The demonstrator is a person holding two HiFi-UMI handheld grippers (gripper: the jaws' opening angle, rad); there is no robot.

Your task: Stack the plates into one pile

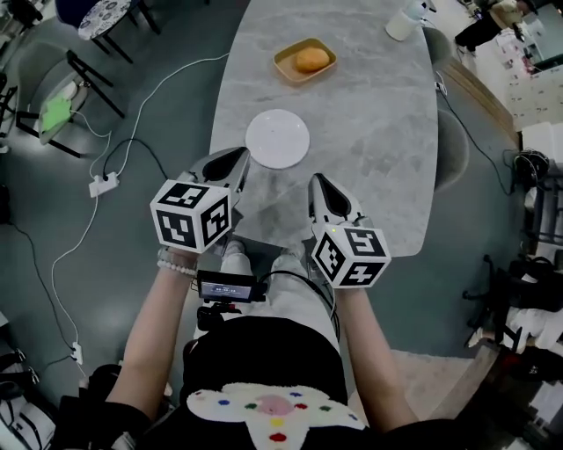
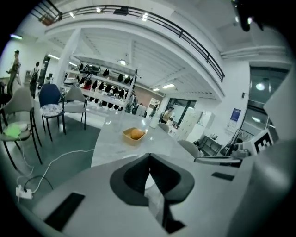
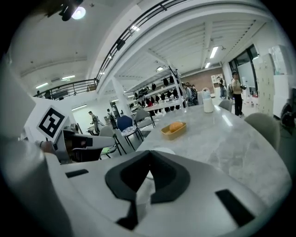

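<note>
White plate (image 1: pixel 277 139) lies flat on the grey marble table (image 1: pixel 378 158), toward the near end, about on the midline. From above it reads as one round disc (whether more plates lie under it cannot be told). Nothing rests on it.

Left tongs (image 1: pixel 237 160): tips just beside the plate's lower-left rim in the head view. Right tongs (image 1: pixel 318 182): off the plate's lower right, a little further away. Both point away from the person, toward the far end of the table.

Left gripper view: left tongs (image 2: pixel 149 159) clenched, dark pads meeting in one seam, nothing between them. Right gripper view: right tongs (image 3: pixel 149 156) likewise clenched and empty (a sliver of white plate shows past the pads).

Further up the table: yellow dish (image 1: pixel 303 60) holding an orange-brown roundish piece of food (image 1: pixel 312 59), well apart from the plate. White cup (image 1: pixel 404 21) at the far right edge.

Off the table: dark floor, with a power strip (image 1: pixel 103 184) and its white cable on the left. Beyond that stands a chair with a green seat pad (image 1: pixel 54 112). A bead bracelet (image 1: pixel 176 264) sits on the left wrist.
</note>
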